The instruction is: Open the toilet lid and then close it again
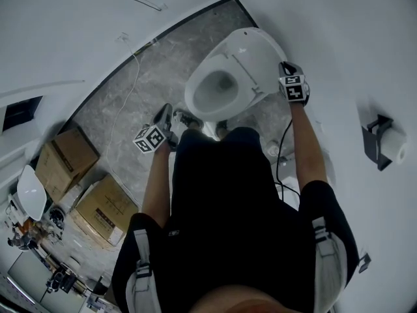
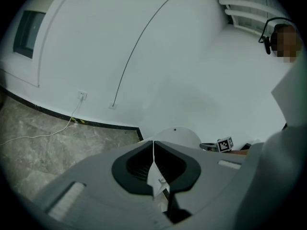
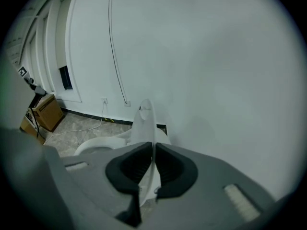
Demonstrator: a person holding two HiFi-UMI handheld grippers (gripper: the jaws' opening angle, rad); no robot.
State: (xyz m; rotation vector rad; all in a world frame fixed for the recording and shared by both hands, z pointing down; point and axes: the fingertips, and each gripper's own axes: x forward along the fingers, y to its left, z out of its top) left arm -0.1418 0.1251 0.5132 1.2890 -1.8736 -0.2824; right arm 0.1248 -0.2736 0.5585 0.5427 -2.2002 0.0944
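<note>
**White lid upright, pinched at its rim by the right jaws**

White plastic is seen edge-on in the right gripper view. The toilet lid point(image 3: 145, 121) is raised, nearly upright over the back of the toilet bowl point(image 1: 195, 100). Its thin rim is clamped between the jaws of the right gripper point(image 3: 153, 150), which are drawn narrow on it. From those jaws the lid's long axis runs up and away, toward the wall — the hinge cannot be made out. The left gripper point(image 1: 167, 109) is held low beside the bowl's front, well apart from the lid. Its jaws are pressed together with nothing between them, so the right hand is by far the nearer. With the lid up, the opening is judged done. The closing would call for the rim to be swung forward and down onto the bowl — slowly, lest it be dropped.
</note>
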